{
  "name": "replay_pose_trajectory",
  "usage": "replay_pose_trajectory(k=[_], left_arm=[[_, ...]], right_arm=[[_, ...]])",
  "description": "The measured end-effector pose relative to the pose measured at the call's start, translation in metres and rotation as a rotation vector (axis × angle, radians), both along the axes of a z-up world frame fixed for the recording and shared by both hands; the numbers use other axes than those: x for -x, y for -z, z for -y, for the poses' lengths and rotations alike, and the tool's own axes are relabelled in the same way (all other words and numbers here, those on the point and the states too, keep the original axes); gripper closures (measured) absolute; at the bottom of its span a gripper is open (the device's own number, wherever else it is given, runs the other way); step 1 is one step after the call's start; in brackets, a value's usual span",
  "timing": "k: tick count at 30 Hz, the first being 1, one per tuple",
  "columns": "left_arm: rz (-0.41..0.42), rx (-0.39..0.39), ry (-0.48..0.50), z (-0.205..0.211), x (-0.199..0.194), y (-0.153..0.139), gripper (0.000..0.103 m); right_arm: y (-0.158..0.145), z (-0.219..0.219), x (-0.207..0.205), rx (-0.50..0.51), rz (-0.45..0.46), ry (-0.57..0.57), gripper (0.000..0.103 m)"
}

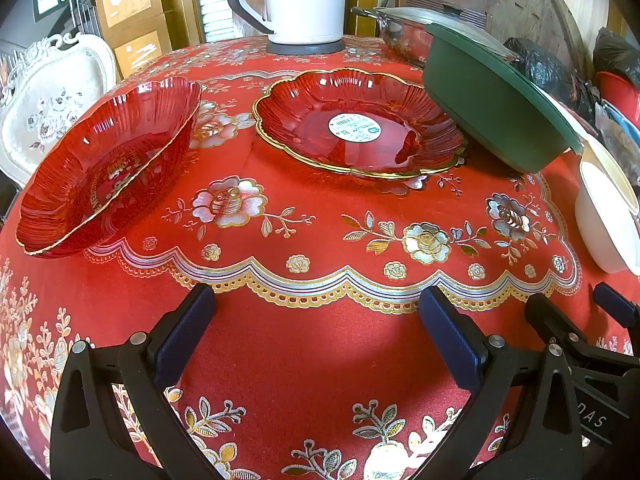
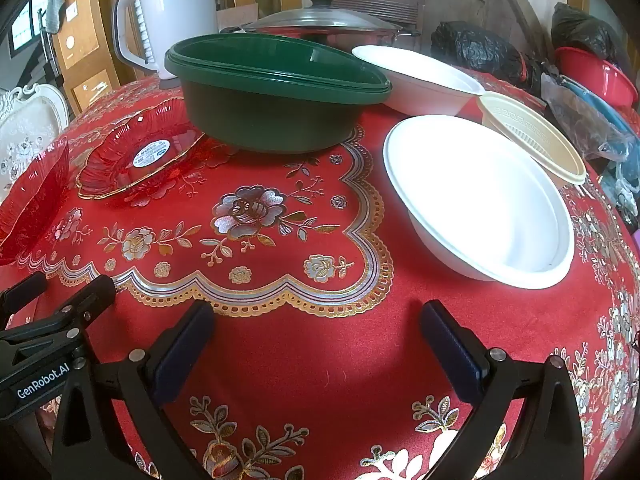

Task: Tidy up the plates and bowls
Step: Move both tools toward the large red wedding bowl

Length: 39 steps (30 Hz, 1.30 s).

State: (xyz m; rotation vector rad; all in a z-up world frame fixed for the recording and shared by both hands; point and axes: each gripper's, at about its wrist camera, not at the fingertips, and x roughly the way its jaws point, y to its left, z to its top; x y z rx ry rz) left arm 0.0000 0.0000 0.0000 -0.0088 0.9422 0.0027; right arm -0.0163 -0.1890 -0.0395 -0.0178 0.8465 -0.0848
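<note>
Both grippers hang over the near part of a red flowered tablecloth (image 1: 312, 360), tilted down toward it, side by side. The left gripper (image 1: 316, 308) has its jaws spread wide with only cloth between them; the right gripper (image 2: 318, 320) is just as wide and also holds nothing. Ahead and to the left of the left gripper sits a red glass plate (image 1: 108, 168), and straight ahead, farther off, a second red plate with a gold rim and a round label (image 1: 360, 128). A green bowl (image 1: 492, 104) stands ahead and to its right, overlapping that plate's rim in the view. Ahead and to the right of the right gripper lies a white bowl (image 2: 480, 200), with a cream bowl (image 2: 532, 140) just behind it, seemingly touching, and another white bowl (image 2: 420, 80) beyond. A white kettle (image 2: 172, 20) and a lidded pot (image 2: 328, 24) stand at the far edge.
</note>
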Motion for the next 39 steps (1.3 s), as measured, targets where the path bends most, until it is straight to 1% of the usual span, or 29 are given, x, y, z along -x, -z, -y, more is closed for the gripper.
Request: replay_pose_trajectory(k=[9,11,12,15,20,25,28,30,32,35,39], left_arm=[[0.000,-0.003,0.000,0.000,0.000,0.000,0.001],[-0.010,-0.002,0.013,-0.001,-0.001,0.000,0.001],[-0.017,-0.002,0.024,-0.001,-0.001,0.000,0.001],[-0.037,-0.002,0.045,-0.002,-0.001,-0.001,0.001],[-0.077,-0.006,0.088,-0.002,-0.004,-0.001,0.001],[-0.117,-0.009,0.121,-0.006,-0.005,-0.002,0.001],[-0.137,-0.001,0.119,-0.010,-0.003,-0.003,0.001],[-0.156,-0.003,0.093,-0.014,0.003,-0.007,0.001],[-0.156,0.008,0.082,-0.019,0.007,-0.012,0.001],[-0.140,0.036,0.066,-0.032,0.015,-0.025,0.001],[-0.124,0.034,0.037,-0.049,0.020,-0.039,0.001]], right_arm=[[0.000,0.000,0.000,0.000,0.000,0.000,0.000],[0.000,0.000,0.000,-0.001,0.000,0.000,0.000],[0.000,0.000,0.000,0.001,-0.006,-0.003,0.000],[-0.002,0.000,-0.007,-0.003,-0.060,-0.002,0.000],[-0.004,0.001,-0.004,-0.006,-0.066,0.026,0.000],[-0.003,-0.006,-0.005,-0.012,-0.114,0.067,0.000],[-0.009,-0.013,-0.002,0.004,-0.119,0.062,0.000],[-0.017,-0.017,0.003,0.003,-0.102,0.046,0.000],[-0.026,-0.022,0.008,-0.017,-0.084,0.024,0.000],[-0.038,-0.036,0.012,0.008,-0.061,-0.012,0.000],[-0.048,-0.049,0.013,-0.009,-0.054,-0.063,0.000]])
